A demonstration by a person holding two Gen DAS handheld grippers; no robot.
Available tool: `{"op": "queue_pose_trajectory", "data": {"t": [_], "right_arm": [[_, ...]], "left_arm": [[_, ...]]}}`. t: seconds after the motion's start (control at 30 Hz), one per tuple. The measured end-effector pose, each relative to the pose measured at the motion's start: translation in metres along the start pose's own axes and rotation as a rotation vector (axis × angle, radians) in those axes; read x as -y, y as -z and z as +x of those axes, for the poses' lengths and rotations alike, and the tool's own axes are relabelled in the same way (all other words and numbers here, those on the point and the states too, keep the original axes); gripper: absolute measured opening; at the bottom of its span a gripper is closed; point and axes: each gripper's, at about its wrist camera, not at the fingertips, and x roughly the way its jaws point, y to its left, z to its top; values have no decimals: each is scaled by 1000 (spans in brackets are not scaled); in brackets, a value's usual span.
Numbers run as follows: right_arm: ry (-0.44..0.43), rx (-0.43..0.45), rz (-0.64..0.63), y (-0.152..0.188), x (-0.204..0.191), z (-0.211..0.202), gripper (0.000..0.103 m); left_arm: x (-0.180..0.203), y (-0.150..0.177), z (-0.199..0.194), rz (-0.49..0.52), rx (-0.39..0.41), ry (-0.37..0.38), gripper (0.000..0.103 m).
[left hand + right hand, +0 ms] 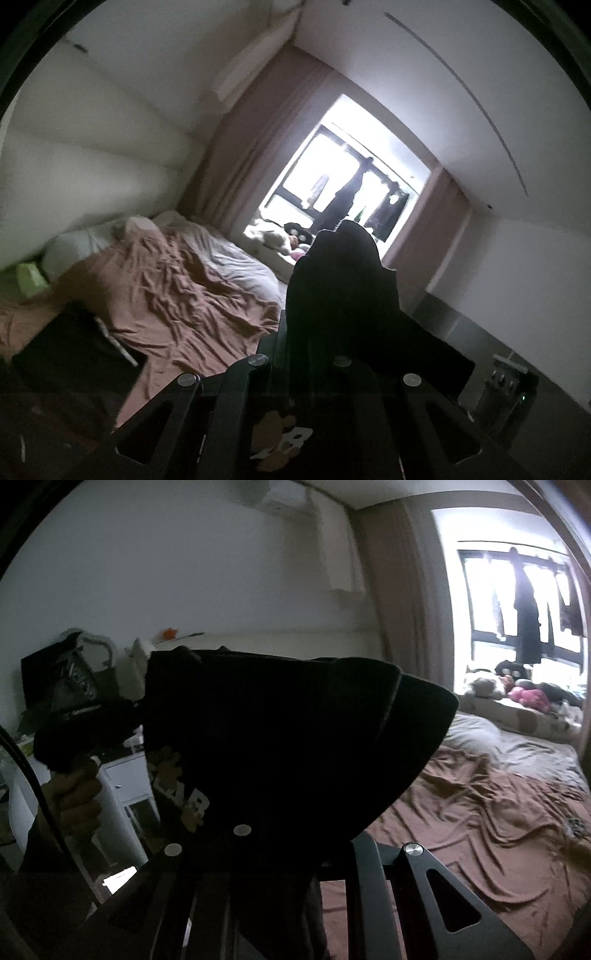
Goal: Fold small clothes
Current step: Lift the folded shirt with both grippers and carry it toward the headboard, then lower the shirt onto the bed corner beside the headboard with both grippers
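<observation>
Two grippers up w/ one black garment [295,738], held in the air above the bed [480,812].
L gripper [325,332] pinched on a bunched black edge, window side of bed behind it. R gripper [280,834] jaws pressed together on same cloth, which drapes over them; tips hidden, so exact pinch spot prob. near the hem. Hand [74,797] shows left of garment, away from bed.

Both tongs [325,332] [295,849] are matte black, their angular linkage arms pinned with round silver screws.
</observation>
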Motion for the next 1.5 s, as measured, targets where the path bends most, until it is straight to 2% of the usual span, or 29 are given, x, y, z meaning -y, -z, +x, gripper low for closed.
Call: {"op": "queue_pose_trajectory", "data": {"t": [0.37, 0.53, 0.8, 1.0, 1.2, 1.4, 1.5], "right_arm": [[-95, -36, -14, -3, 14, 59, 10], [-152, -64, 19, 4, 14, 86, 10], [-189, -117, 36, 22, 21, 129, 10], [-233, -187, 51, 33, 25, 163, 10], [-275, -250, 65, 37, 38, 211, 10], [-293, -306, 83, 34, 59, 273, 10], [-283, -325, 92, 35, 82, 298, 10]], "left_arm": [[-74, -36, -6, 53, 31, -194, 6], [-108, -45, -9, 85, 32, -255, 6], [-164, -51, -7, 77, 18, -330, 6], [-210, -50, -1, 16, 5, -402, 6], [-253, -49, 22, -7, -20, -475, 6], [-303, -44, 60, -61, -47, -511, 6], [-323, -41, 78, -79, -63, -524, 6]]}}
